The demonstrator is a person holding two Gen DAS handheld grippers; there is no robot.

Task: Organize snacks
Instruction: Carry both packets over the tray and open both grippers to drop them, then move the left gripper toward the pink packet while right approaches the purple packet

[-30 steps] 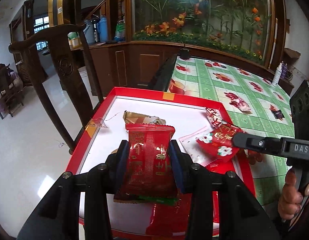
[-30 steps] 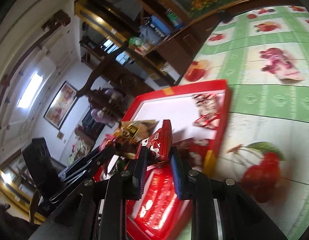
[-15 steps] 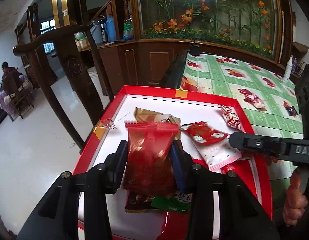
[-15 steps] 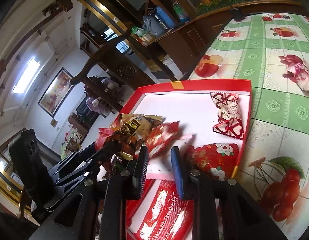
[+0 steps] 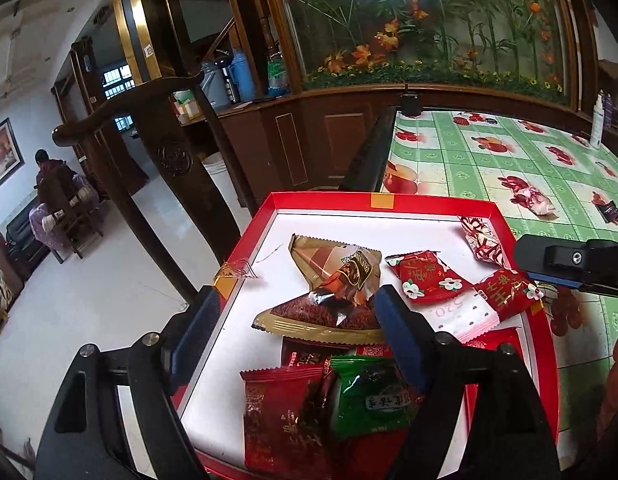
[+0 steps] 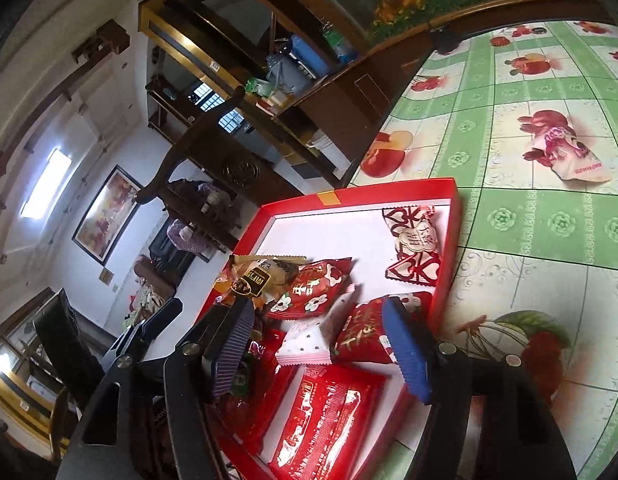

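Observation:
A red box (image 5: 389, 201) with a white floor holds several snack packets. My left gripper (image 5: 297, 322) hovers over its near end, jaws opening, pads touching nothing. Under it lie a brown-gold packet (image 5: 329, 280), a dark red packet (image 5: 283, 416) and a green packet (image 5: 369, 396). My right gripper (image 6: 319, 342) hangs over the box's right side, jaws opening and empty. A red flowered packet (image 6: 313, 292) lies just beyond it, and a white dotted packet (image 6: 305, 344) and another red one (image 6: 361, 332) below. A heart-patterned packet (image 6: 413, 248) lies near the far corner.
The box sits at the corner of a green fruit-patterned tablecloth (image 5: 489, 160). A pink-white packet (image 6: 565, 148) and a small dark packet (image 5: 609, 210) lie loose on the cloth. A dark wooden chair (image 5: 165, 152) stands left of the box, and a white bottle (image 5: 599, 120) at the far right.
Both grippers have opened. The dark red packet dropped from the left jaws onto the box's near end. The red flowered packet fell from the right jaws and lies in the box.

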